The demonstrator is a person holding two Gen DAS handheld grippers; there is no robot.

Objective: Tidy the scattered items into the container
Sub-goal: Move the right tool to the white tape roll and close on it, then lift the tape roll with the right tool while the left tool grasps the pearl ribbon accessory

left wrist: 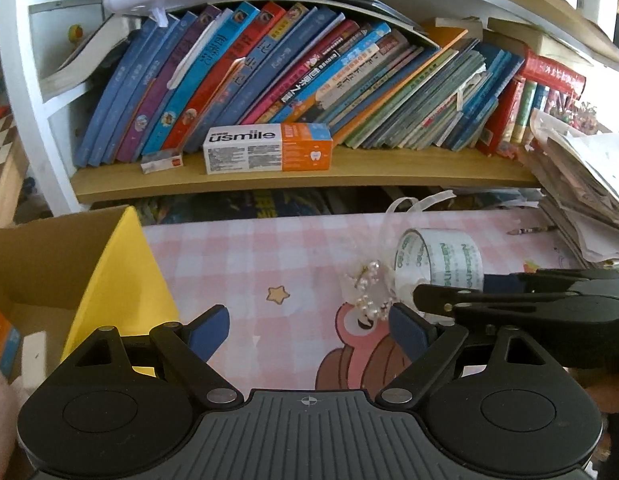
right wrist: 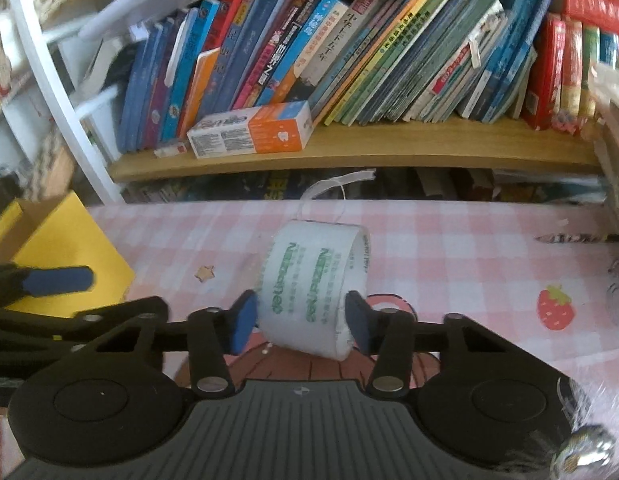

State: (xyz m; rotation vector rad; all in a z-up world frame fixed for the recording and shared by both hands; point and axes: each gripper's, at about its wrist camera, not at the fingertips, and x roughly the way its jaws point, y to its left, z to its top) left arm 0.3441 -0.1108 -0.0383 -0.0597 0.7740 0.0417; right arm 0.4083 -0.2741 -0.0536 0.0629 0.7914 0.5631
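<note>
white packing tape roll point(right wrist: 313, 292) stands on edge on the pink checked tablecloth point(right wrist: 449, 248), caught between the blue pads of the right gripper point(right wrist: 299, 322), which clench its two flat sides so it cannot roll. just left of it lies a small clear bag of beads point(left wrist: 367, 286), beside the left gripper point(left wrist: 309, 330), spread wide and empty. leftward the yellow-flapped cardboard box point(left wrist: 109, 264) stands open, bare cloth between; the shelf edge point(right wrist: 349, 160) lies well behind.
</note>
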